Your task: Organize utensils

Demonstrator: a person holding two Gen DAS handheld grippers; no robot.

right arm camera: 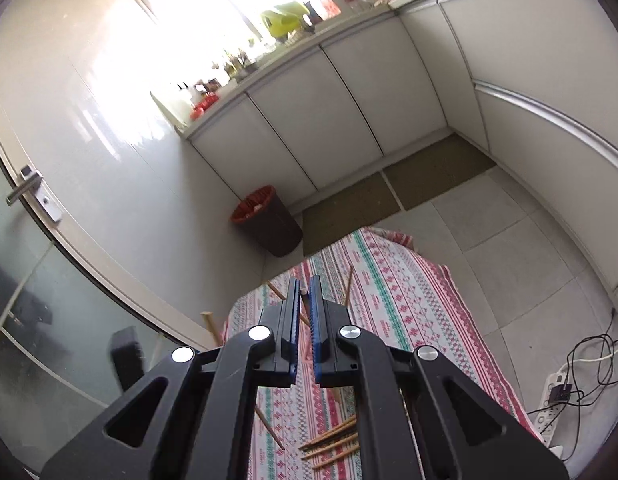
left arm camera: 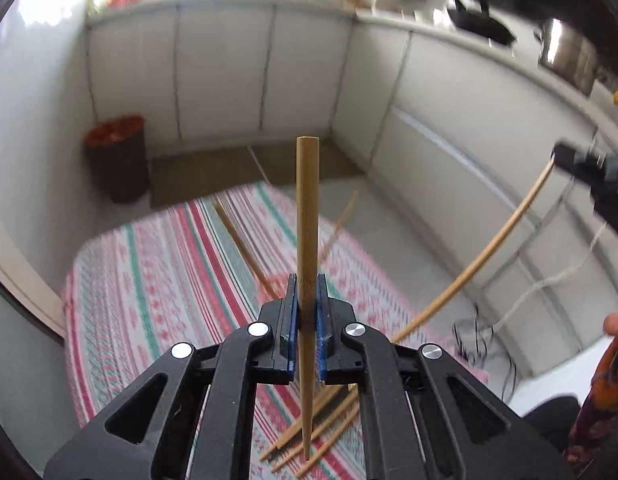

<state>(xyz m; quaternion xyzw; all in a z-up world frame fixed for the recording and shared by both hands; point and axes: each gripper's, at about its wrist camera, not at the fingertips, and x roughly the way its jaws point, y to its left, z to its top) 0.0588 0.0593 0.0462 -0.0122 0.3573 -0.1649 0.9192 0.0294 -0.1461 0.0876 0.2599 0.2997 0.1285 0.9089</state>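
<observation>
My left gripper (left arm camera: 307, 280) is shut on a bamboo chopstick (left arm camera: 307, 208), which stands upright between its blue pads with the thick end up. It hangs above a striped pink and green cloth (left arm camera: 149, 280) on the floor. Several loose chopsticks (left arm camera: 321, 432) lie on the cloth just below it, and two more (left arm camera: 245, 244) lie farther back, blurred. At the right edge my right gripper (left arm camera: 585, 176) is shut on another chopstick (left arm camera: 489, 252) that slants down toward the cloth. In the right wrist view that gripper (right arm camera: 305, 280) shows a stick tip between its near-closed pads, above the pile (right arm camera: 333, 440).
A dark bin with a red liner (right arm camera: 265, 224) stands by the white cabinets (right arm camera: 349, 112). Two brown mats (right arm camera: 389, 196) lie beyond the cloth. A power strip and cables (right arm camera: 557, 396) sit on the tiles at the right. A glass door with a handle (right arm camera: 25, 188) is on the left.
</observation>
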